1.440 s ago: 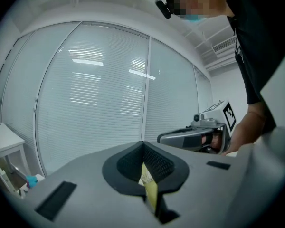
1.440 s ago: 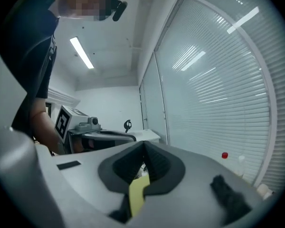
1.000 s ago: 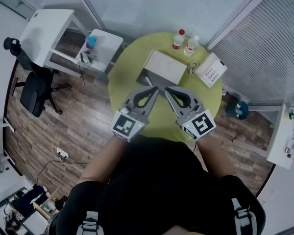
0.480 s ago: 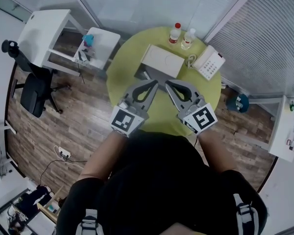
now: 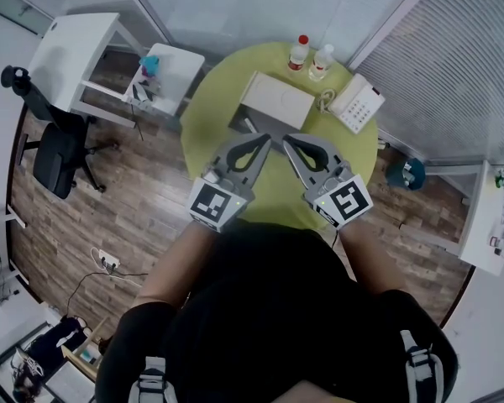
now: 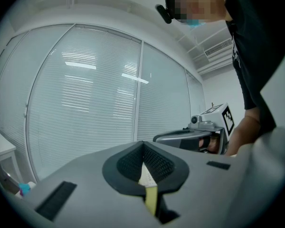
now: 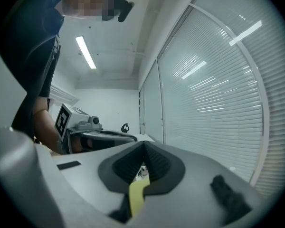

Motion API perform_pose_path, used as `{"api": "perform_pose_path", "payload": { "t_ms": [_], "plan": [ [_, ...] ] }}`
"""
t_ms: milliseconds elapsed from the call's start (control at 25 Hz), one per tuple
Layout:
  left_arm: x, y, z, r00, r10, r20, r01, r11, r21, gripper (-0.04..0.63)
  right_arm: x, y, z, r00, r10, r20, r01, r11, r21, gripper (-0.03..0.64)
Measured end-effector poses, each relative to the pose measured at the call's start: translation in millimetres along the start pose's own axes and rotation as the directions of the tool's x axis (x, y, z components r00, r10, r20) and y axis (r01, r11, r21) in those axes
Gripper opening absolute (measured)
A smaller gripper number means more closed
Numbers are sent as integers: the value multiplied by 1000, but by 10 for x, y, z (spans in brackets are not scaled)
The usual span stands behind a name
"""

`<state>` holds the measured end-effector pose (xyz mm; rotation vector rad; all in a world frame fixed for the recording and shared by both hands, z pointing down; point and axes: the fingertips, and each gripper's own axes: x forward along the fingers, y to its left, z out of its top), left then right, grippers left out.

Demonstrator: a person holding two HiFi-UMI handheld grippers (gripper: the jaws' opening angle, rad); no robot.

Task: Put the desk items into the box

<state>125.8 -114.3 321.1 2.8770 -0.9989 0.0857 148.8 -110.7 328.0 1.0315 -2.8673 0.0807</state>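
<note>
- I'm holding my left gripper over the near half of the round green table. Its jaws are pressing together at the tips and gripping nothing.
- My right gripper is hovering just beside it, jaws likewise closed tip to tip and empty.
- The two noses are angling in toward each other, close but apart.
- The box is sitting on the table just beyond both tips, with its white top facing up and a grey side toward me.
- The red-capped bottle and white-capped bottle are standing upright side by side at the far edge, behind the box.
- The desk phone is lying to the right of the box, near the bottles.
- All three items are sitting on the tabletop, outside the box.
</note>
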Motion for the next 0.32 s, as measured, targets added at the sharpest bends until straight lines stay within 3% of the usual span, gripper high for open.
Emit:
{"api": "perform_pose_path", "payload": {
  "t_ms": [320],
  "plan": [
    [-21,-16,-14,1000,3,-6,-3,1000,-3,6,-6,-11,-22,1000,-11,-8,11,1000,-3,17]
  ]
}}
